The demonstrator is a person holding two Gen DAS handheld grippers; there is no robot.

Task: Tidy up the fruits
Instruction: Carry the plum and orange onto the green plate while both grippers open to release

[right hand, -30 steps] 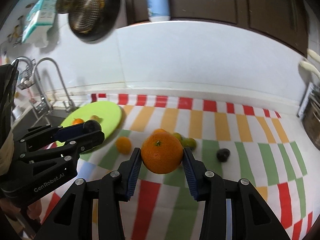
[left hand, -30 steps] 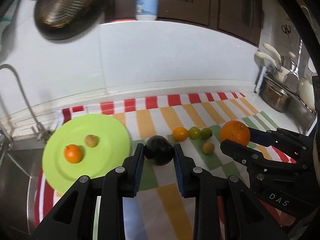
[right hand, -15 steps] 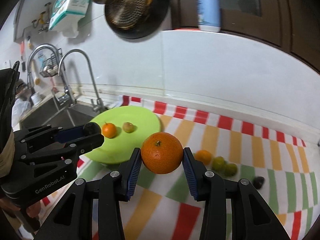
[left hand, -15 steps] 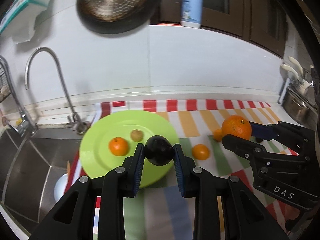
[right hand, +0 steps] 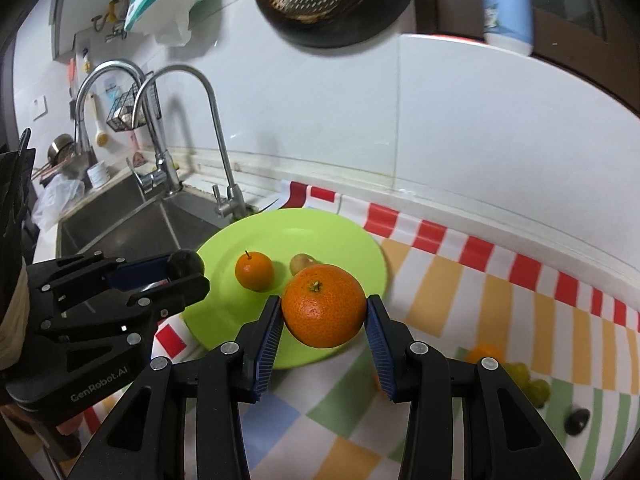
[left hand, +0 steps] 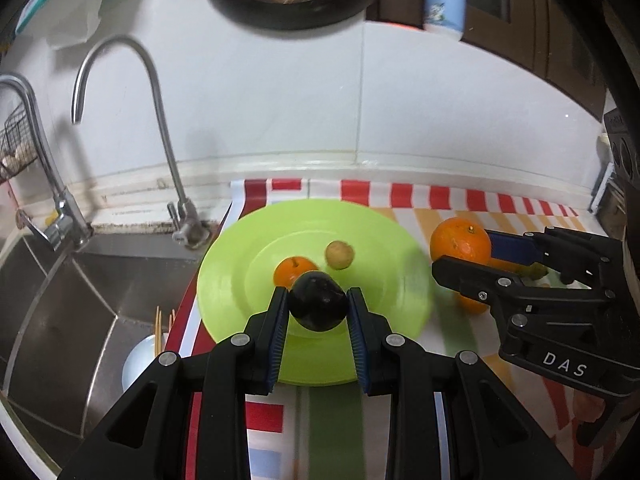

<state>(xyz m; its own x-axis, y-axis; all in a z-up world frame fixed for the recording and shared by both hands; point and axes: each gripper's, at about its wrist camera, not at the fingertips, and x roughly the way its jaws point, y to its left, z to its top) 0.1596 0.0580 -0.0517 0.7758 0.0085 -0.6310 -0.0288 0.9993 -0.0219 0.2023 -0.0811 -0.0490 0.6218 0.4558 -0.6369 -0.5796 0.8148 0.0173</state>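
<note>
My left gripper [left hand: 318, 312] is shut on a dark round fruit [left hand: 318, 306] and holds it over the near part of the green plate [left hand: 384, 240]. The plate holds a small orange [left hand: 290, 270] and a small tan fruit [left hand: 339, 255]. My right gripper [right hand: 322, 320] is shut on a large orange [right hand: 324, 310], held above the plate's [right hand: 240, 236] near right edge; it shows at the right in the left wrist view [left hand: 460, 242]. The left gripper shows at the left in the right wrist view [right hand: 188, 270].
A steel sink [left hand: 80, 288] with taps [left hand: 160, 92] lies left of the plate. On the striped cloth [right hand: 500, 280] to the right lie a small orange [right hand: 484, 352], green fruits [right hand: 524, 380] and a dark fruit [right hand: 576, 420]. A pan [right hand: 332, 0] hangs on the wall.
Both grippers have moved left with their fruits, from over the cloth to the green plate. The plate and sink now fill more of both views.
</note>
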